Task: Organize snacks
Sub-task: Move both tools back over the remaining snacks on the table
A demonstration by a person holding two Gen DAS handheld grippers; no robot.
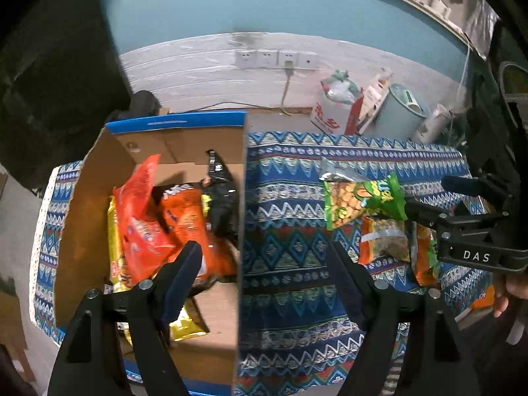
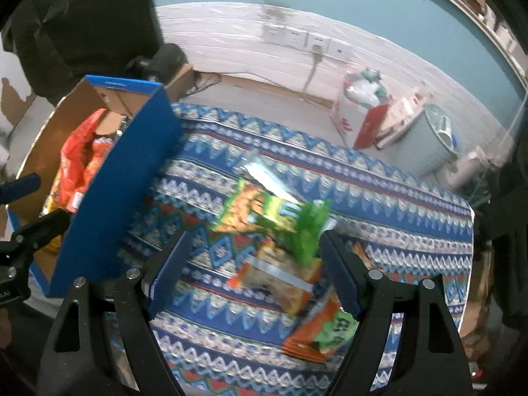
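Observation:
A blue-edged cardboard box (image 1: 180, 122) (image 2: 132, 178) on the patterned cloth holds several snack bags, red, orange (image 1: 184, 217), black and yellow. My left gripper (image 1: 264, 264) is open and empty, straddling the box's right wall. A green snack bag (image 1: 363, 201) (image 2: 274, 217) hangs in the air right of the box, with the right gripper's finger at its right end in the left wrist view. In the right wrist view my right gripper (image 2: 254, 257) stands wide open and the blurred bag hangs against its right finger. An orange bag (image 1: 382, 241) (image 2: 280, 280) and an orange-green bag (image 2: 320, 333) lie beneath.
The table (image 1: 290, 171) (image 2: 396, 198) carries a blue zigzag cloth. Behind it on the floor stand a white-red carton (image 1: 330, 115) (image 2: 356, 122), a grey bin (image 1: 399, 112) and wall sockets with a plugged cable (image 1: 287, 66).

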